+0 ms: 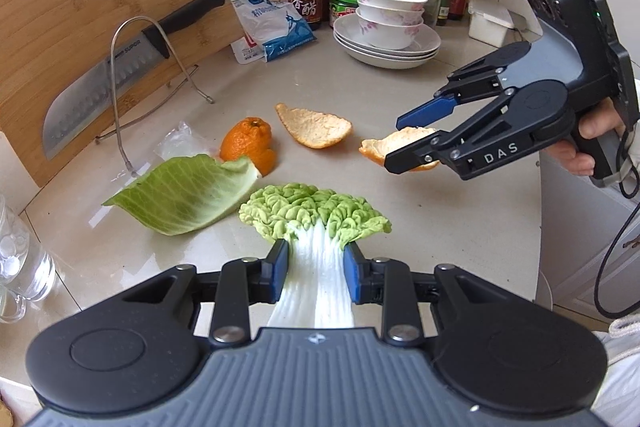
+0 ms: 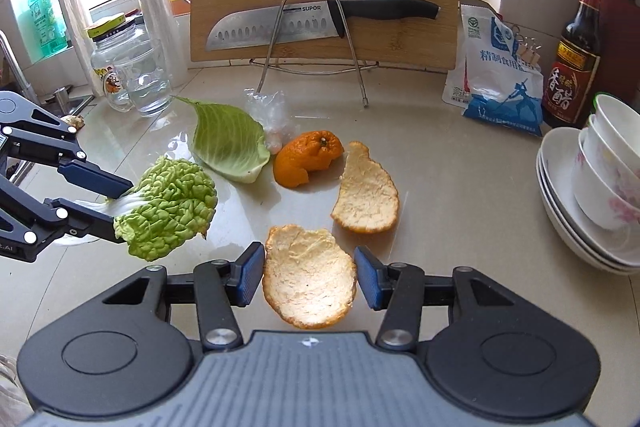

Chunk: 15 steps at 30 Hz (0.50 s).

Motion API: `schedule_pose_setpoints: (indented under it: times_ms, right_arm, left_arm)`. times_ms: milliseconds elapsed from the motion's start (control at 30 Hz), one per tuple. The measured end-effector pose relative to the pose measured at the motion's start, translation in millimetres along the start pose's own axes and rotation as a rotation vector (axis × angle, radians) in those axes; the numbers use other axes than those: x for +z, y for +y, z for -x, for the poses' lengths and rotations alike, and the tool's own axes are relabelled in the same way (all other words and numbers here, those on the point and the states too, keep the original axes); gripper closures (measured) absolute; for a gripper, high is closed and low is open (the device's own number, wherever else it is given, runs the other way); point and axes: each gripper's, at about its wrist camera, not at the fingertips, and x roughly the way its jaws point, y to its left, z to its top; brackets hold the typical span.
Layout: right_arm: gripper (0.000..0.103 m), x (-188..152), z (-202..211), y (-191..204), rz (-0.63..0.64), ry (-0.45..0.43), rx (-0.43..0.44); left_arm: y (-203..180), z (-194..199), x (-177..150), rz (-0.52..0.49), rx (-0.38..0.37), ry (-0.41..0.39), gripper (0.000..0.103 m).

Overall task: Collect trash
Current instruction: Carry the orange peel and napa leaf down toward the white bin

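Left gripper [image 1: 316,273] has its blue pads clamped on the white ribbed stalk of a crinkly green napa cabbage leaf [image 1: 316,215], and in the right wrist view that leaf looks lifted clear of the glossy beige countertop [image 1: 400,227]. Right gripper [image 2: 309,277] is the iffy one: a curled orange peel piece with the pale pith facing up [image 2: 310,277] sits between its pads, but there's a visible gap on both sides. From the left wrist view the peel seems off the counter, resting on the lower finger, so honestly I can't tell if it's truly pinched or just riding along.

Still lying on the counter: a second pith-up orange peel strip [image 2: 366,191], a domed orange peel cap with the stem end [image 2: 308,157], a flat pale green cabbage leaf [image 2: 230,143] and a crumpled clear plastic scrap [image 2: 266,109] behind them. No bin is in view.

What I'd worry about: a loose hold letting the peel slide off on the way out, and the floppy leaf swinging or tearing at the stalk. The stacked white bowls and plates [image 2: 592,187] sit off to the right of a careless swing.
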Motion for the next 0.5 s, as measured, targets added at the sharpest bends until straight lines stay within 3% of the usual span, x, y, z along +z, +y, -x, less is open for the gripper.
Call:
schedule_pose_setpoints:
  times_ms: [500]
  right_arm:
    - [0.048,-73.6,74.5,22.0,-0.146,-0.016,-0.128]
  left_arm:
    - [-59.6,4.2,-4.4,-0.130,-0.113,-0.002,0.075]
